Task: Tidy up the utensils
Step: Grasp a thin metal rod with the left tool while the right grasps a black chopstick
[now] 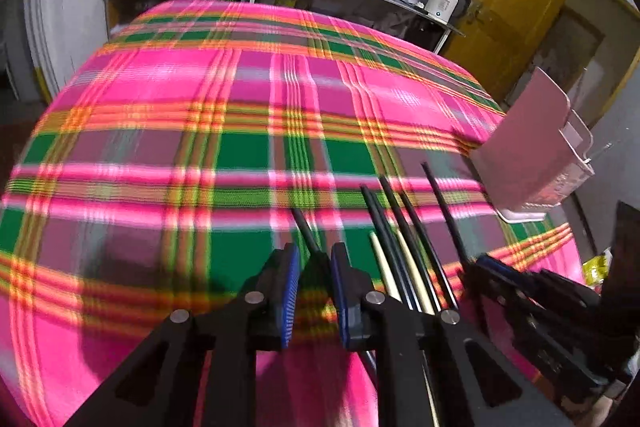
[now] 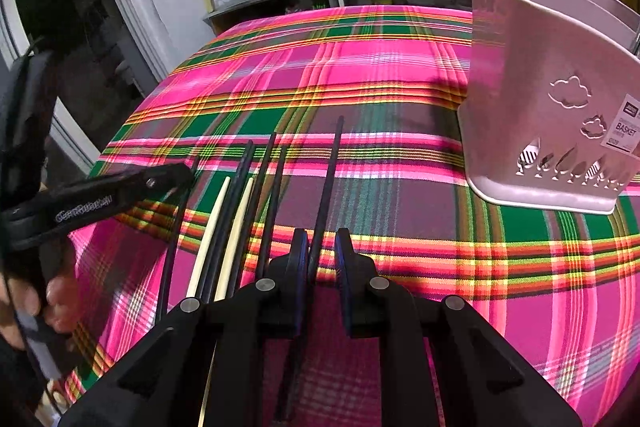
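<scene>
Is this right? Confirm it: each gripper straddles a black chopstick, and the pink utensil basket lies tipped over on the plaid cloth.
One detail is wrong. The pink utensil basket stands upright on the plaid cloth, as the right wrist view shows. The rest holds: the left gripper straddles a black chopstick, and the right gripper straddles another black chopstick.

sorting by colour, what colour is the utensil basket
Pale pink utensil basket, clearest in the right wrist view.

Right claw (image 2: 322,251) straddling a black chopstick (image 2: 330,179) with a gap either side, more black and cream chopsticks (image 2: 224,227) just left, pink utensil basket (image 2: 532,115) upright on plaid table (image 2: 400,75)
</scene>
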Demonstrator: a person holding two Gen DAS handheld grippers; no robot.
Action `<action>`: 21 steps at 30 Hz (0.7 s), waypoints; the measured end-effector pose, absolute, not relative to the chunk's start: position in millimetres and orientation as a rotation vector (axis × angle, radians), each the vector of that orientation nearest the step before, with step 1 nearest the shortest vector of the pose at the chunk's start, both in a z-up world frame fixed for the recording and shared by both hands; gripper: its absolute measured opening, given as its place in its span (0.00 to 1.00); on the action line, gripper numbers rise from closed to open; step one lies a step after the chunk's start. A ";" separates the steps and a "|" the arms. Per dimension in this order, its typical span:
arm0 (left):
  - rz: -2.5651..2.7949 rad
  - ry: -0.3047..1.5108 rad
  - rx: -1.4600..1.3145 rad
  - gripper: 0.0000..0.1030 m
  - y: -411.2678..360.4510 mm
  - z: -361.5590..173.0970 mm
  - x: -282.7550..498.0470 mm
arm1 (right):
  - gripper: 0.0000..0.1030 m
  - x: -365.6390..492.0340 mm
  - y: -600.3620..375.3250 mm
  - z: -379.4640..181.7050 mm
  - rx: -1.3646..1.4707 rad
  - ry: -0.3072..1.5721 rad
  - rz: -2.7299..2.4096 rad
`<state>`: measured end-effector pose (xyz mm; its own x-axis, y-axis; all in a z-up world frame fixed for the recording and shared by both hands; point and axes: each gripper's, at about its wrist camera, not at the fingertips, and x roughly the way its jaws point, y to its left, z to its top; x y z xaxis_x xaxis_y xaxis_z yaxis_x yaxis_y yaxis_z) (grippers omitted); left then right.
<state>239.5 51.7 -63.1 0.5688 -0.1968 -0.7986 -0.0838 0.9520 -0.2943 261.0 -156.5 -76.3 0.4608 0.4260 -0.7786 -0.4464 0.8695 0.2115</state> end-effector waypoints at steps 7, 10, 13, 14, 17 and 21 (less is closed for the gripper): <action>-0.040 0.958 -0.317 0.16 35.4 -65.6 225.1 | 0.14 268.8 -149.5 -75.8 -0.048 0.957 0.526; -0.034 0.959 -0.306 0.16 34.2 -66.1 226.6 | 0.14 272.2 -146.8 -76.0 -0.054 0.961 0.521; -0.023 0.955 -0.270 0.10 32.2 -66.5 230.6 | 0.14 276.8 -143.4 -76.0 -0.063 0.964 0.517; -0.021 0.954 -0.262 0.10 32.2 -66.8 231.9 | 0.14 278.2 -142.1 -75.9 -0.068 0.966 0.515; -0.030 0.948 -0.236 0.09 31.2 -66.7 231.7 | 0.14 281.5 -139.1 -76.4 -0.075 0.970 0.513; -0.034 0.945 -0.168 0.09 24.9 -65.9 235.6 | 0.13 284.9 -136.2 -75.6 -0.083 0.975 0.511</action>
<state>235.6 24.9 -65.9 0.5864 -0.1026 -0.8035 -0.0443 0.9864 -0.1583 284.9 -136.2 -75.6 0.4529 0.3770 -0.8079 -0.4499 0.8790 0.1580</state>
